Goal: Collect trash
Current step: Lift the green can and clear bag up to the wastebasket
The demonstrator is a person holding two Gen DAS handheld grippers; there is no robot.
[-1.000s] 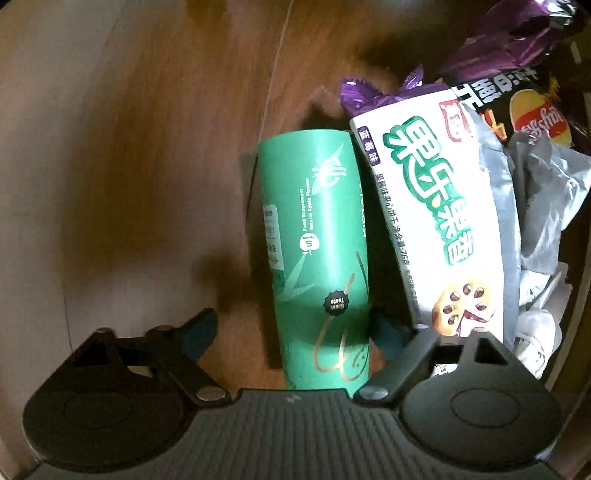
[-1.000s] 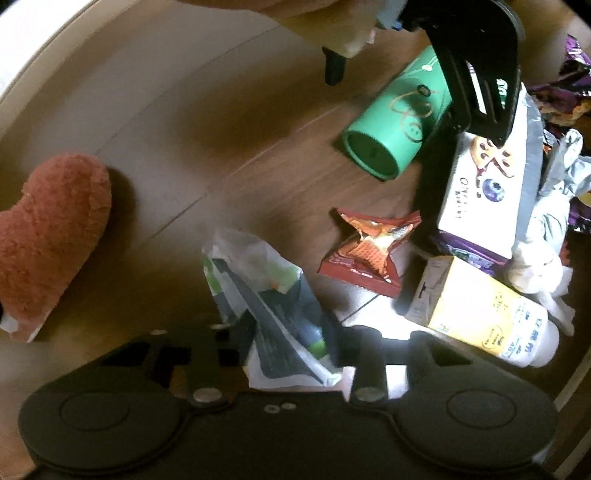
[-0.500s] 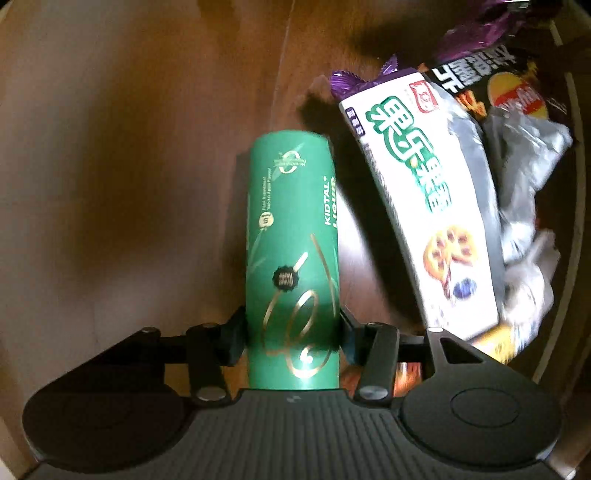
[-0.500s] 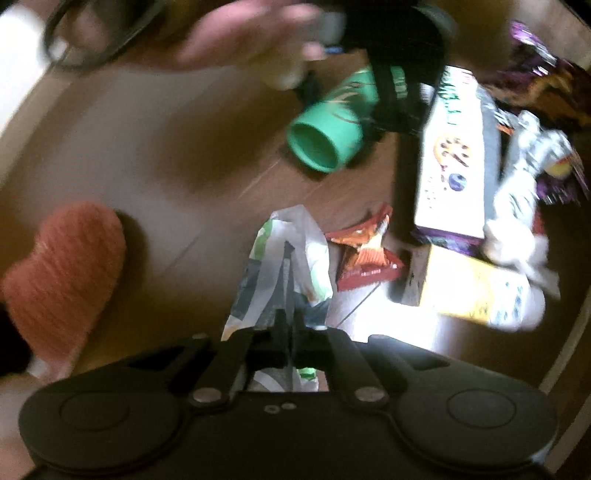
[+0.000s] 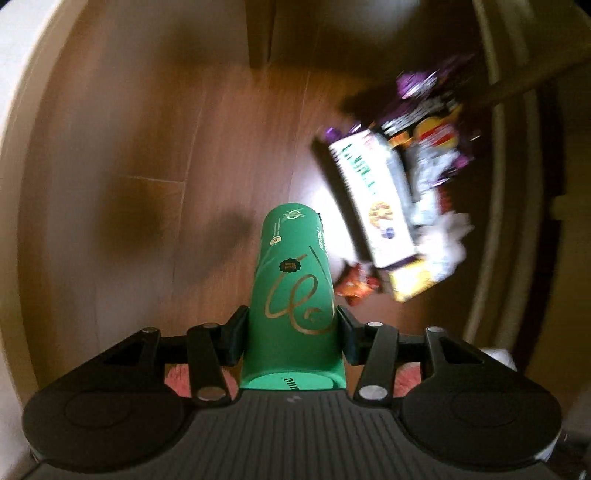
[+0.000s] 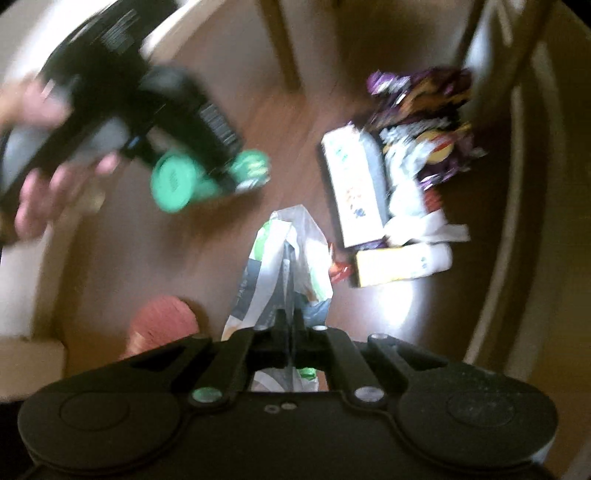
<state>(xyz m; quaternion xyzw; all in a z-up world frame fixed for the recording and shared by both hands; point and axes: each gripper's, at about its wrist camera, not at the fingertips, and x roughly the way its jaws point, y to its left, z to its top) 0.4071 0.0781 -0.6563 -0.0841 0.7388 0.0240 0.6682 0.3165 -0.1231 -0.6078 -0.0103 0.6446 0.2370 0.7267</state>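
Note:
My left gripper is shut on a green cardboard tube with gold lettering, held high above the wooden floor. The same green tube shows blurred in the right wrist view, under a person's hand. My right gripper is shut on a crumpled white and green plastic wrapper, which hangs from its fingers. On the floor below lies a heap of trash: a white snack box, a yellow carton, an orange sachet and purple wrappers.
A reddish fluffy heart cushion lies on the floor at lower left of the right wrist view. A pale curved edge runs past the heap on the right. A furniture leg stands at the top.
Both grippers shut on their items and rose well above the floor. The green tube left the floor in the left gripper. The wrapper went up with the right gripper.

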